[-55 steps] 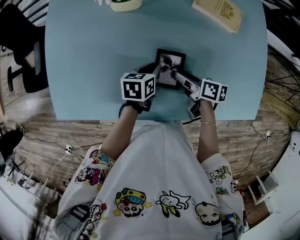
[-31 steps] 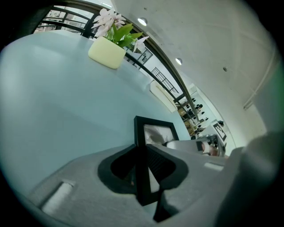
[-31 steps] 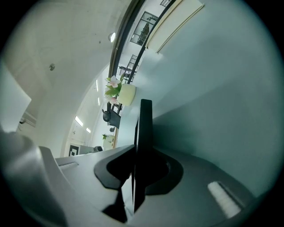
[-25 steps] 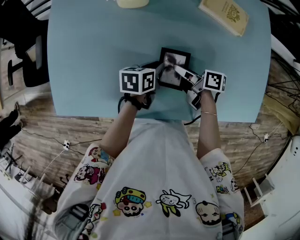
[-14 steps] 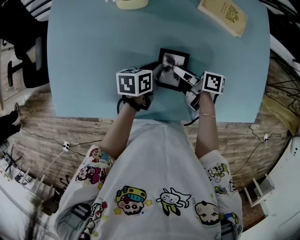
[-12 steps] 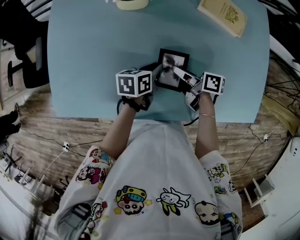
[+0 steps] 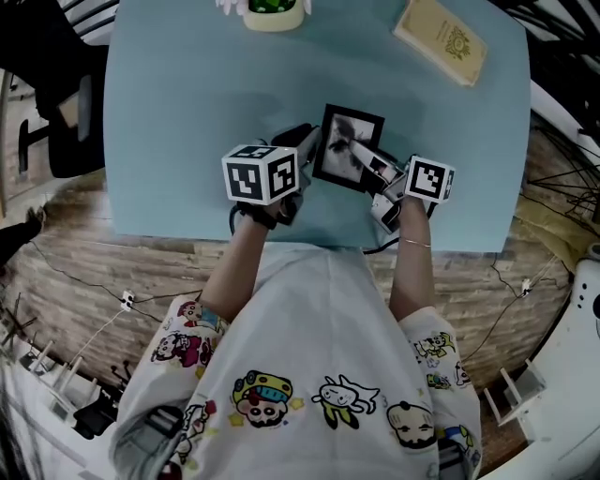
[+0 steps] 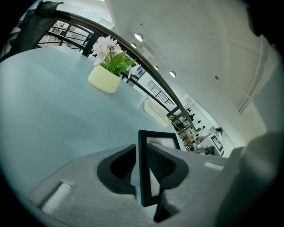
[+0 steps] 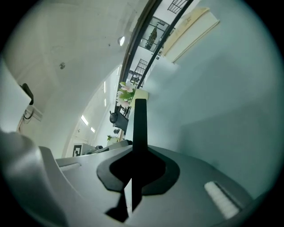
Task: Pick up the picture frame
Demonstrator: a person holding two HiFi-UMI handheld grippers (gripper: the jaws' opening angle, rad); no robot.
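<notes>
Head view, held against the picture half a second before: the frame [image 7: 349, 148] now sits a little further up the desk [image 7: 187, 112] and looks bigger and more skewed, so it has come up from the surface. Both marker cubes have risen with it. The pot [image 7: 272, 11] at the far edge shows more of itself than before. The book [image 7: 441, 28] has not changed its place.

The frame is between the two grippers, above the near middle of the desk. The left gripper [image 7: 307, 142] reaches forward and slopes down, with its hand under the cube. Its fingers [image 8: 165, 165] pinch the left side of the frame, one on the front and one on the back, and the black border [image 8: 143, 168] stands upright between them. The right gripper [image 7: 364, 161] comes in from the right and lies nearly level, pointing to the far left. Its fingers [image 9: 155, 170] are pressed almost together on the right side of the frame, which shows there only as a thin dark edge [image 9: 140, 128]. Both forearms stretch out from the body across the near edge of the desk.
</notes>
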